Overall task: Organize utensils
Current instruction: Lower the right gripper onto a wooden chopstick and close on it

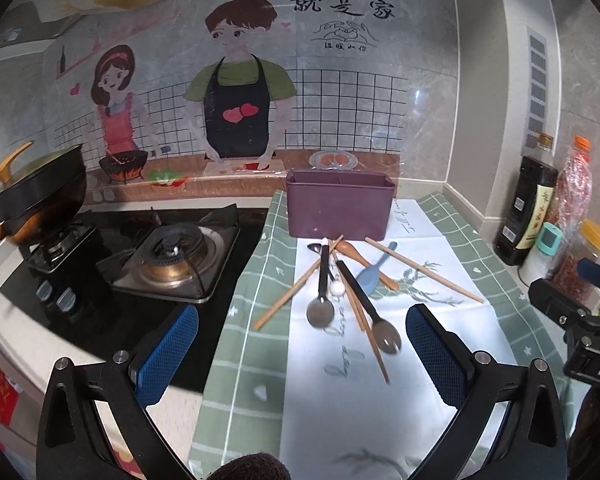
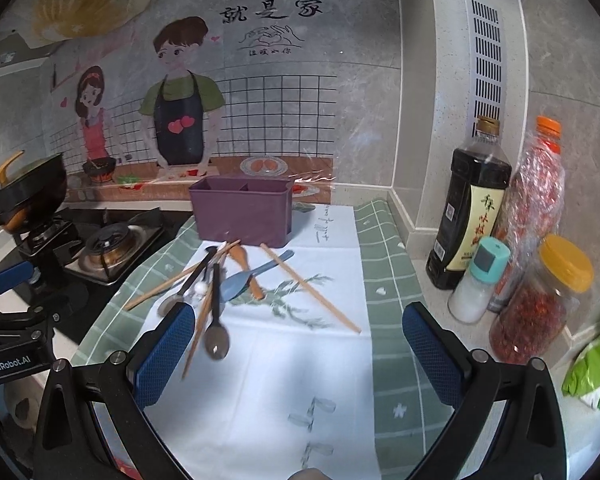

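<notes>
While we are holding both hand-held grippers above the green-checked white cloth [image 1: 260, 360], the left gripper [image 1: 302, 344] and the right gripper [image 2: 298, 344] are gaping wide, blue pads gripping nothing. The jumbled pile of wooden chopsticks, black-handled metal spoons and a blue plastic spoon [image 1: 340, 288] is lying on the cloth just before the purple plastic utensil box [image 1: 340, 208]. We are struggling to untangle overlapping handles, and the box's compartments are staying mostly hidden behind its front wall.
</notes>
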`<state>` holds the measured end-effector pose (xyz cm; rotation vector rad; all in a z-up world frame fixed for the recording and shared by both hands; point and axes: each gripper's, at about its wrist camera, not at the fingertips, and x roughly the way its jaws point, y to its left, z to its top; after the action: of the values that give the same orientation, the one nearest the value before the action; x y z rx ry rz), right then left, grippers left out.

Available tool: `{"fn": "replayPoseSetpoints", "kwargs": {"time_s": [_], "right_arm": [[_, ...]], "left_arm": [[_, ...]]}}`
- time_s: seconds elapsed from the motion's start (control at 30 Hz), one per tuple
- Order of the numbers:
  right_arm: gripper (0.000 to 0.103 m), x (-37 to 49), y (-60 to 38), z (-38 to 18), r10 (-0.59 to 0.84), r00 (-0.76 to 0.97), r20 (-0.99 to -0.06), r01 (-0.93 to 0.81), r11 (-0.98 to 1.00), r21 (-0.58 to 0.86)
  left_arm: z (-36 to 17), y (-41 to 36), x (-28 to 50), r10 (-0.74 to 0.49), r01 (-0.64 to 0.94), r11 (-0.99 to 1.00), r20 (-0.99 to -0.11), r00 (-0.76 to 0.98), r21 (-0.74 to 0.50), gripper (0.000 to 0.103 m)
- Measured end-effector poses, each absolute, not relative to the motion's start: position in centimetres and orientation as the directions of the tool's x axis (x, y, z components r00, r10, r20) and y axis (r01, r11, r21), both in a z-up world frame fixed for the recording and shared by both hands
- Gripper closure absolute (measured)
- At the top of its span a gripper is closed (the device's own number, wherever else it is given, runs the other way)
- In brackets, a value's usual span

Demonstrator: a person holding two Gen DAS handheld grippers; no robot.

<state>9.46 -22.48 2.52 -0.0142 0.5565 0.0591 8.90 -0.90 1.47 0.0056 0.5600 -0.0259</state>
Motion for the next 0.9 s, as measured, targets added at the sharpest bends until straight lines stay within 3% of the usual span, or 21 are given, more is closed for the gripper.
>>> {"fn": "replayPoseSetpoints", "kwargs": {"time_s": [0.43,0.6,0.7,0.77,0.9], "right_arm": [[0.000,21.4,-20.0,3.2,-0.050,0.819,-0.571,0.023,0.998,-0.054],[0.001,26.0,-19.0,1.6,-0.048,0.761,-0.647,0.009,0.998,-0.064],[0.014,28.5,-19.4,-0.1,-0.048,0.691,-0.721,0.010,0.998,-0.056],[0.028,29.6,-19.9,-1.5,-0.015,0.632,-0.775,-0.014,0.999,-0.031],[0.036,31.0,-20.5,-4.2,0.012,0.531,-0.847,-0.057,0.998,-0.021]], "left_arm": [[1.3,3.2,20.5,-0.107,0.126,0.992,-0.585,0.804,-0.009,0.000],[0.6,5.1,24.4,-0.174,0.208,0.978,-0.641,0.748,-0.022,0.000],[-0.4,5.7,26.1,-0.222,0.268,0.963,-0.691,0.688,-0.043,0.000],[-1.2,5.7,26.9,-0.225,0.296,0.955,-0.702,0.675,-0.022,0.000],[-2.4,5.4,27.6,-0.193,0.283,0.959,-0.704,0.683,0.012,0.000]]}}
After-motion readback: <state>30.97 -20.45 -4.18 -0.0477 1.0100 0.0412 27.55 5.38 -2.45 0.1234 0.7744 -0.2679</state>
